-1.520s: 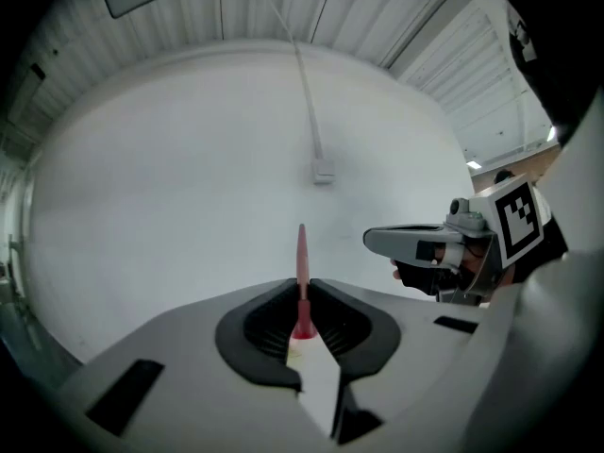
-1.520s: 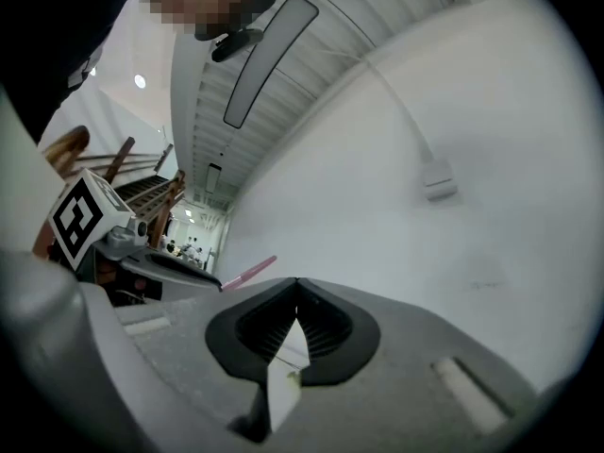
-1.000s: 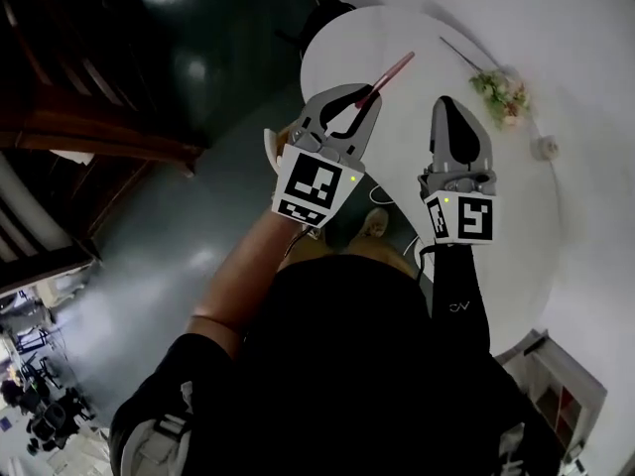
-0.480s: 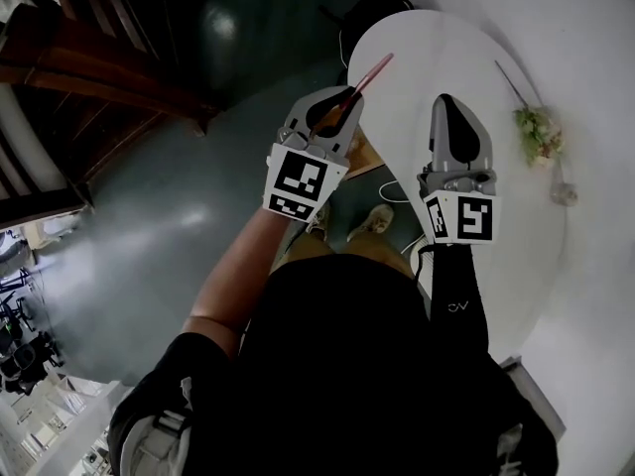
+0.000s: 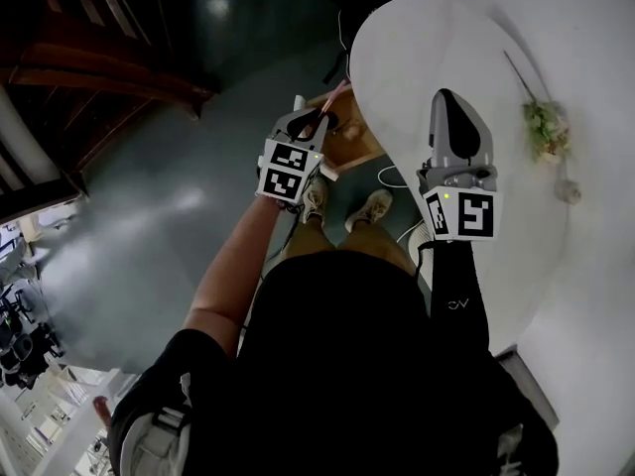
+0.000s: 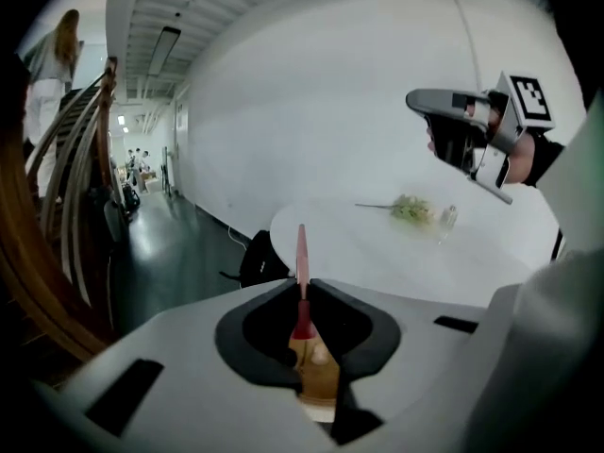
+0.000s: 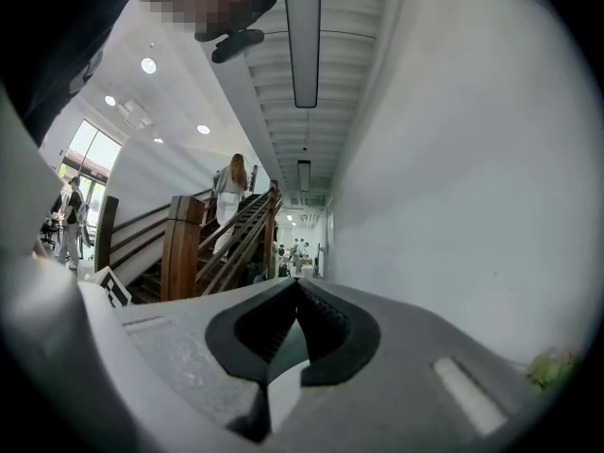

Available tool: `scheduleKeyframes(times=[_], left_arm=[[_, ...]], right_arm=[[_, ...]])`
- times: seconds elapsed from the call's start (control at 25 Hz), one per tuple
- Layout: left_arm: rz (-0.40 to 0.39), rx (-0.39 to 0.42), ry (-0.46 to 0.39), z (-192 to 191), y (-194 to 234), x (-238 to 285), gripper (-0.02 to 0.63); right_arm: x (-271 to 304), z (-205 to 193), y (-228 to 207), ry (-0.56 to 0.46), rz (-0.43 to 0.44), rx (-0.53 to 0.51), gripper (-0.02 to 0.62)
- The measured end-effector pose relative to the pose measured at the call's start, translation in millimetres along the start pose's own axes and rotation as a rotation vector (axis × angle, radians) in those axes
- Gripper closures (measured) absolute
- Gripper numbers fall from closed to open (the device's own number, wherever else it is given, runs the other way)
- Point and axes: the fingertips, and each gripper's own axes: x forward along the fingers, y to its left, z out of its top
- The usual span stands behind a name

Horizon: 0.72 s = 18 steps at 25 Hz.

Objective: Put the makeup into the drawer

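At left, left gripper [image 5: 316, 119] just off the left edge of the round white surface [image 5: 417, 58], fingers clamped on a slim pink makeup stick [image 6: 301, 253], its tip jutting beyond them, above a wooden drawer [image 5: 355, 149]. Drawer's inside mostly hidden. At right, right gripper [image 5: 448, 102] over the surface, fingers together, nothing between.

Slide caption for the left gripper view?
Left hand-held gripper shut on a slim pink makeup stick, white round table beyond, right hand-held gripper at upper right.
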Motion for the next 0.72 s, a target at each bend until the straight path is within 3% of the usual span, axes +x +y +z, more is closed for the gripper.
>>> scheduleKeyframes(times=[0.16, 0.32, 0.72], left_arm=[[-0.002, -0.051, 0.129, -47.7, -1.3, 17.2, 0.563], [-0.006, -0.027, 0.217, -76.0, -11.4, 25.9, 0.563], [-0.059, 0.057, 0.237, -79.4, -32.4, 36.4, 0.563]], right_arm=[[3.2, -0.6, 2.6, 0.004, 0.010, -0.002, 0.591], [4.8, -0.5, 1.0, 0.008, 0.009, -0.004, 0.591], [9.9, -1.8, 0.8, 0.012, 0.011, -0.002, 0.591]])
